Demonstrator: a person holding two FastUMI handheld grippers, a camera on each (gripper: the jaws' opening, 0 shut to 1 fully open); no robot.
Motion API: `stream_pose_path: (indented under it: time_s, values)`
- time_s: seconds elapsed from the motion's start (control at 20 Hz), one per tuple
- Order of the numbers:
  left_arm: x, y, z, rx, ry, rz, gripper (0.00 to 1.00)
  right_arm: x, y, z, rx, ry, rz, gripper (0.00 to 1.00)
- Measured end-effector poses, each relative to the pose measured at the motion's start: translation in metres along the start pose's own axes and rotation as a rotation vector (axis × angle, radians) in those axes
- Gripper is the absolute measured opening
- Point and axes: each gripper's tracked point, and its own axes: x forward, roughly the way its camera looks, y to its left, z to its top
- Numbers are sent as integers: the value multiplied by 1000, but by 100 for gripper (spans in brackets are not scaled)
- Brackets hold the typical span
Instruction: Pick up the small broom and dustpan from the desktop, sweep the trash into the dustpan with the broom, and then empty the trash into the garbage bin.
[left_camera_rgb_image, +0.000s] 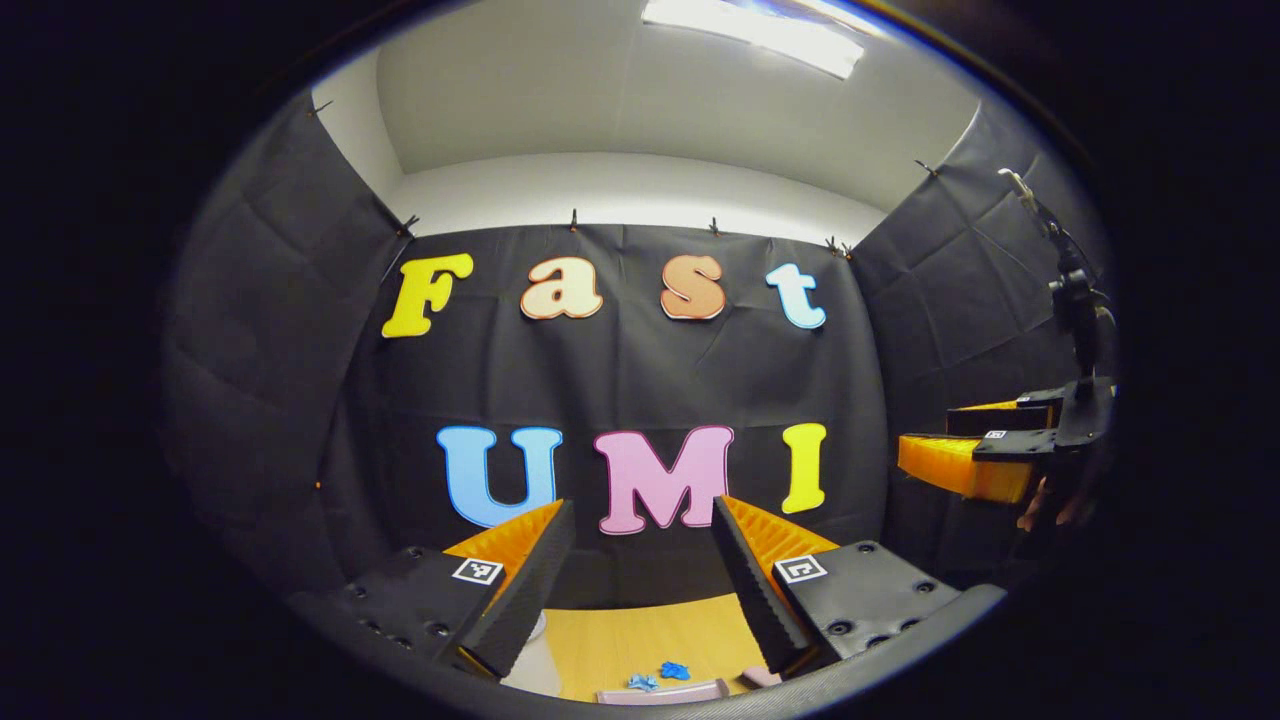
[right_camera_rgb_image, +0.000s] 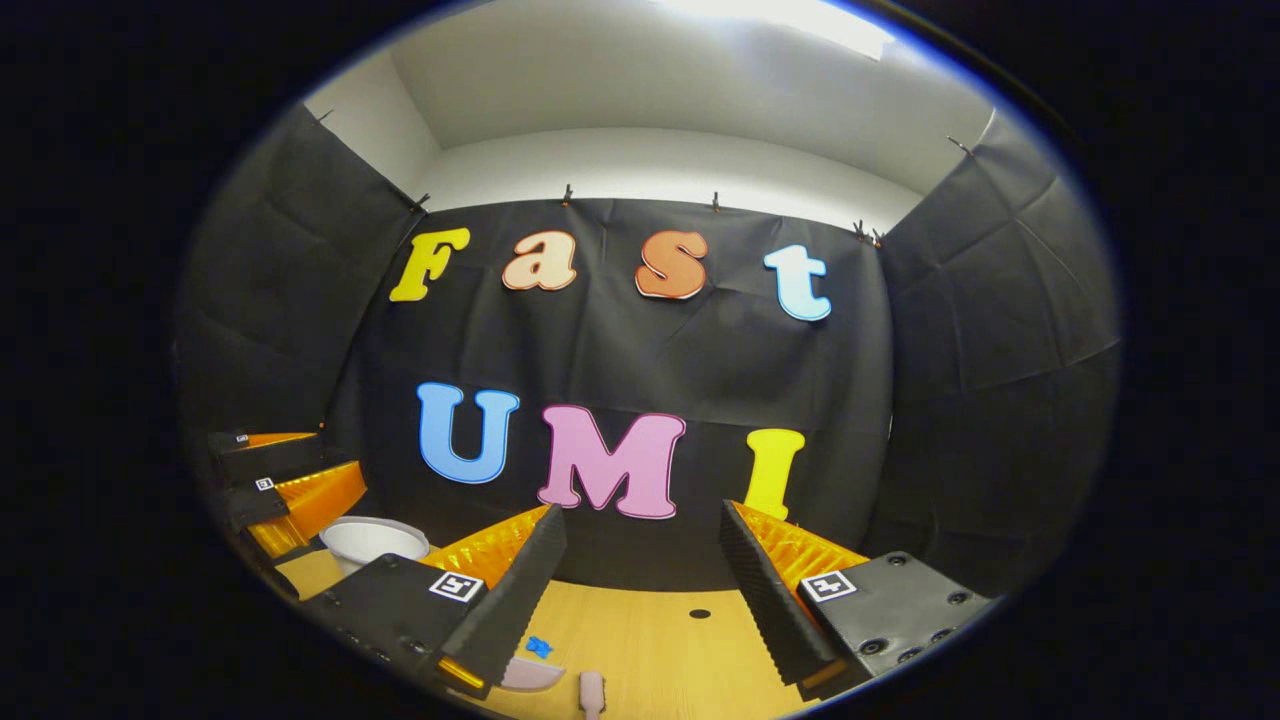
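Right gripper view: wooden desktop (right_camera_rgb_image: 660, 640), white garbage bin (right_camera_rgb_image: 365, 540), black cloth walls (right_camera_rgb_image: 990, 380).

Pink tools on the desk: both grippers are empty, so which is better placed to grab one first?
Probably right, narrowly. Both are open above the desk. The right gripper has a pink handle lying lengthwise between its fingers; the left gripper looks onto a pink bar lying crosswise.

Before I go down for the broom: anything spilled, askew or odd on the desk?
Nothing odd beyond the job itself. Small blue scraps lie loose on the wooden desk: that is the trash to sweep. A pale pink tool lies by them, untouched. The white bin stands upright. Left gripper and right gripper are open, empty.
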Motion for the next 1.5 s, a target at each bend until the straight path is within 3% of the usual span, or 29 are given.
stream_pose_path:
  time_s: [0.2, 0.45, 0.6, 0.75, 0.8, 0.85, 0.95, 1.0, 1.05, 1.15, 1.25, 1.5]
  values:
    - [-6, -2, -59, -96, 215, -39, 81, 3, -2, -42, 35, 132, -12, 99]
    - [1, 7, -105, -130, 392, 20, 81, 12, 15, -102, 72, 286, 61, 99]
    - [0, -11, -158, -173, 578, 20, 81, 12, 38, -175, 139, 524, 144, 99]
    - [-7, -21, -216, -237, 812, -18, 82, 1, 51, -248, 208, 829, 167, 99]
    - [-9, -25, -233, -260, 890, -36, 82, -4, 56, -271, 207, 915, 176, 92]
    - [-12, -25, -254, -273, 998, -36, 82, -8, 56, -292, 206, 990, 185, 98]
    - [-25, -23, -296, -284, 1251, -43, 82, -19, 61, -330, 175, 1135, 207, 96]
    - [-31, -27, -311, -301, 1342, -51, 81, -26, 62, -347, 175, 1206, 211, 89]
    - [-35, -28, -322, -311, 1424, -51, 80, -31, 61, -368, 171, 1263, 209, 97]
    - [-27, -26, -332, -281, 1573, -59, 83, -39, 58, -404, 142, 1389, 198, 97]
    - [-7, -28, -333, -252, 1647, -66, 83, -42, 59, -435, 98, 1484, 202, 98]
    - [30, -37, -305, -389, 1784, -64, 82, -63, 68, -484, 118, 1695, 176, 98]
